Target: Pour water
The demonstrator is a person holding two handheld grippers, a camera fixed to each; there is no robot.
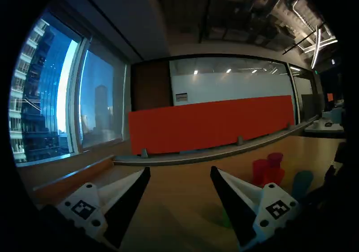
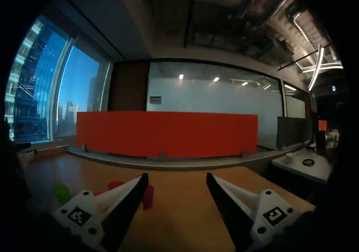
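Observation:
In the left gripper view my left gripper [image 1: 179,173] is open above the wooden desk [image 1: 179,202], nothing between its fingers. Red cups [image 1: 267,169] stand clustered to its right, a teal cup [image 1: 301,184] beside them, and a green cup [image 1: 225,218] peeks from behind the right finger. In the right gripper view my right gripper [image 2: 177,180] is open too and holds nothing. A green cup [image 2: 61,192] stands at the left, and red or pink cups [image 2: 147,196] are partly hidden behind the left finger.
An orange divider panel [image 1: 211,124] runs across the back of the desk, with large windows [image 1: 58,99] at the left. A second desk with small items [image 2: 305,164] sits at the right. Bare wood lies between and ahead of the fingers.

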